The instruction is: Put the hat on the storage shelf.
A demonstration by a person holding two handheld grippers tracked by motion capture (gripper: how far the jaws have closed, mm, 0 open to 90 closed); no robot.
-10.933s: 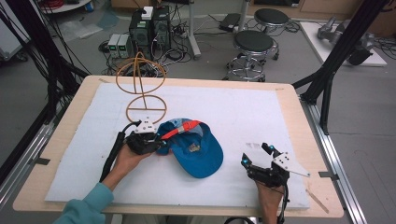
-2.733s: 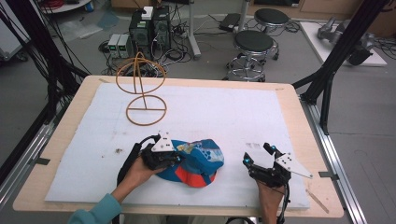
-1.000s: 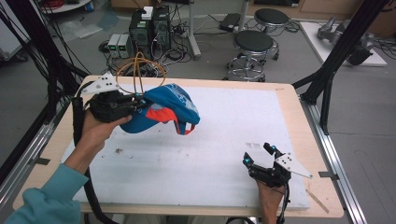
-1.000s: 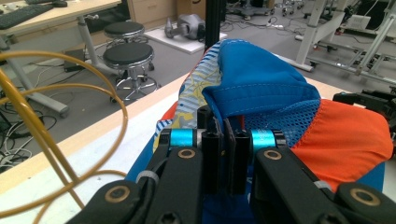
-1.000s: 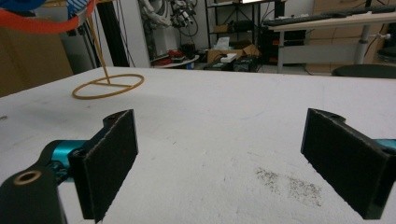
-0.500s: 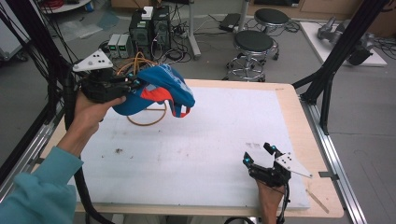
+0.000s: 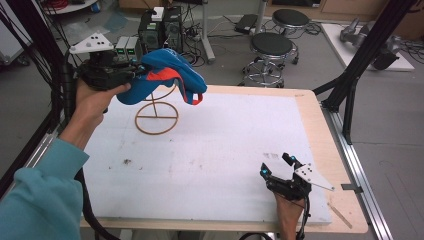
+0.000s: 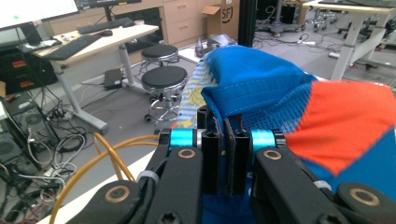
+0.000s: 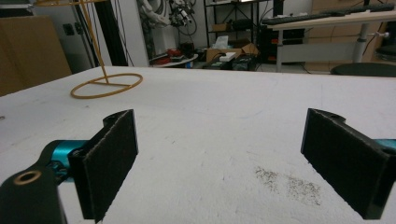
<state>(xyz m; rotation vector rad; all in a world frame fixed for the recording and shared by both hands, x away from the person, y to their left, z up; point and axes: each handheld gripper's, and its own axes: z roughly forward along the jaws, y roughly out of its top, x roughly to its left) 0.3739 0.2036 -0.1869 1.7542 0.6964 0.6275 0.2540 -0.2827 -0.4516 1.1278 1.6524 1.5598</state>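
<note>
1. I saw the blue and orange cap (image 7: 165, 77) held up in the air over the far left part of the table, above the gold wire stand (image 7: 156, 111), with its brim end drooping toward the table's middle.
2. In the left gripper view the cap (image 8: 299, 107) showed blue fabric with an orange panel, and a fold of it ran down between the two black jaws.
3. My left gripper (image 7: 131, 75) was clenched on that fold of the cap; in its own view (image 8: 224, 140) the jaws stood almost together with only the cloth between the pads.
4. My left hand (image 7: 95, 97) gripped the tool from below, the teal sleeve (image 7: 40, 190) running down to the near left edge, and the grey three-cornered plate (image 7: 91, 43) sat on top of the gripper.
5. The stand's round base lay flat on the white mat (image 7: 210, 155), and its upper loop rose behind the cap; from the left gripper view its gold wire (image 8: 107, 154) curved just beside the jaws.
6. My right gripper (image 7: 276, 167) rested low near the near right corner, well apart from the cap, its jaws spread wide with nothing between them.
7. In the right gripper view the two pads (image 9: 112, 158) framed bare mat with a dark smudge (image 9: 287, 182), and the stand's base (image 9: 106, 85) lay far off.
</note>
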